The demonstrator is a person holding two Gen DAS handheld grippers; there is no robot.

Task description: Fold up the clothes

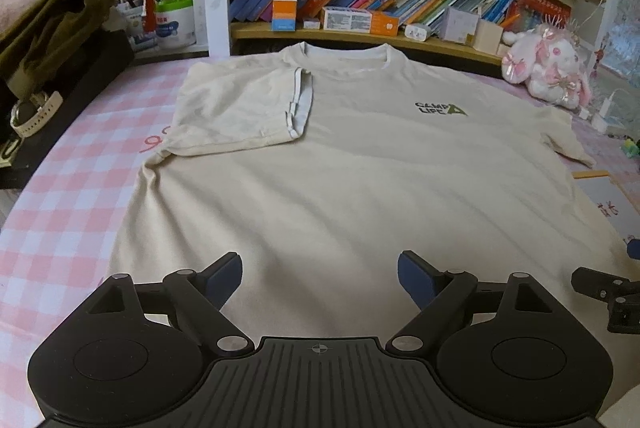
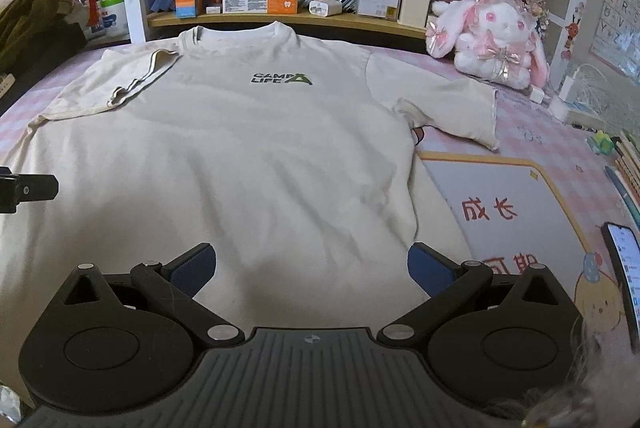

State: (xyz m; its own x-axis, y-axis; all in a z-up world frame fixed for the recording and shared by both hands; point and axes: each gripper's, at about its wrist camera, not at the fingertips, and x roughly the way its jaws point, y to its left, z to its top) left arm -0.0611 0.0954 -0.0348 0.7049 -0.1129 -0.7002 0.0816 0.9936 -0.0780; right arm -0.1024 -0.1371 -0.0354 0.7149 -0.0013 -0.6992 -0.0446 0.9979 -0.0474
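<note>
A cream T-shirt (image 1: 340, 180) with a small green chest logo (image 1: 440, 109) lies face up on the pink checked surface, collar toward the shelves. Its left sleeve (image 1: 240, 112) is folded inward over the chest; the right sleeve (image 2: 448, 104) lies spread out flat. My left gripper (image 1: 320, 278) hovers open over the shirt's lower part, nothing between its blue pads. My right gripper (image 2: 312, 268) is open too, over the shirt's lower right area near the side edge. Part of the right gripper (image 1: 604, 292) shows at the left view's right edge.
A bookshelf (image 2: 360, 22) with leaning books and boxes runs behind the collar. A pink plush rabbit (image 2: 496, 36) sits at the back right. A printed mat (image 2: 520, 196) and a lit phone (image 2: 624, 268) lie on the right. A dark green garment (image 1: 52, 24) and a watch (image 1: 32, 116) are on the left.
</note>
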